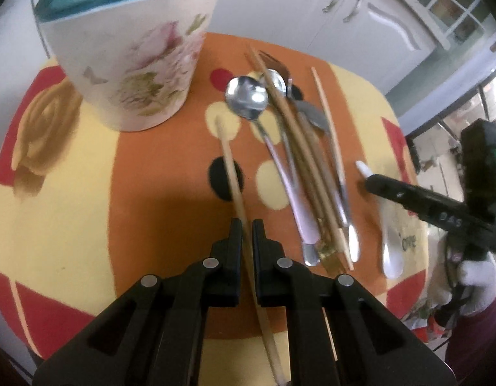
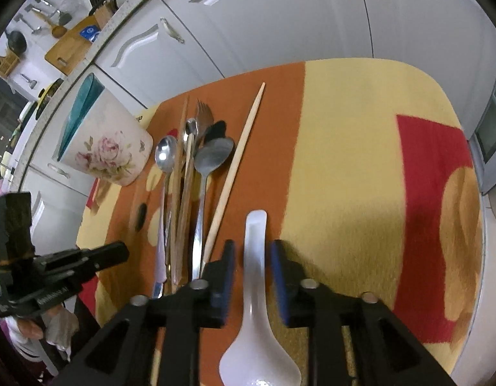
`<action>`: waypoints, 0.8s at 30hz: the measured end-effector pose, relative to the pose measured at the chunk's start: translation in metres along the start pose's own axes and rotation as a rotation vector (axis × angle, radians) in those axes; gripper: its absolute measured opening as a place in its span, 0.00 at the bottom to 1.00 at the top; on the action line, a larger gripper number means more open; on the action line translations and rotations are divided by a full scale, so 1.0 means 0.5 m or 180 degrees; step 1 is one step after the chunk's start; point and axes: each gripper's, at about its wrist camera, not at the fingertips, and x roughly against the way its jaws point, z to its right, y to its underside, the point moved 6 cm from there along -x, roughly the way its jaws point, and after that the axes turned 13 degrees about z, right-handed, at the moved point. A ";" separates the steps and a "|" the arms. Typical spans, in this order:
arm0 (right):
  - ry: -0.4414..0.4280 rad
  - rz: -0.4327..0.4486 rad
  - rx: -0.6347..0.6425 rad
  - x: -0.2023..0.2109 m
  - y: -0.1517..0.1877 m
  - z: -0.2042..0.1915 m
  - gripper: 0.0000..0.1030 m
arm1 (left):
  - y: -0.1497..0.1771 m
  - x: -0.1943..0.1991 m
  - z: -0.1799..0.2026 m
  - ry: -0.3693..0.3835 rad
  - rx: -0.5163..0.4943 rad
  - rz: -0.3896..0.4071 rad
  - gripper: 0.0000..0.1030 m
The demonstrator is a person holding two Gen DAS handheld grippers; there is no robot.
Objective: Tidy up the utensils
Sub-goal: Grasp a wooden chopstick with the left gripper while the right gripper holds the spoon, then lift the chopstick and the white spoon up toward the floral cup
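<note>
My left gripper (image 1: 249,228) is shut on a pale wooden chopstick (image 1: 230,167) that runs between its fingers and lies along the orange cloth. My right gripper (image 2: 252,247) straddles the handle of a white ceramic spoon (image 2: 255,276) lying on the cloth; small gaps show between pads and handle, so it is open. A pile of metal spoons, a fork and brown chopsticks (image 1: 296,160) (image 2: 187,177) lies between the two grippers. A floral container with a teal rim (image 1: 135,64) (image 2: 109,151) stands upright at the far left.
A single light chopstick (image 2: 238,160) lies just right of the pile. The orange, yellow and red tablecloth (image 2: 360,160) covers a small table that ends close to white cabinet doors (image 2: 280,16). A gloved hand (image 1: 476,273) holds the right gripper.
</note>
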 end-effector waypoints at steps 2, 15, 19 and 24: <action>0.0053 -0.0024 0.0065 -0.002 -0.006 -0.002 0.26 | -0.008 -0.004 -0.009 -0.0042 0.0039 0.0017 0.10; 0.0169 -0.0024 0.0479 -0.016 -0.010 -0.017 0.13 | -0.058 -0.060 -0.011 -0.0356 -0.0009 0.0127 0.27; 0.0138 0.0164 0.0432 0.018 -0.015 -0.022 0.12 | -0.058 -0.064 -0.010 -0.0242 -0.0041 0.0113 0.06; 0.0080 0.0408 0.0468 0.077 -0.027 -0.044 0.12 | -0.068 -0.014 -0.014 0.0075 0.0182 0.0220 0.05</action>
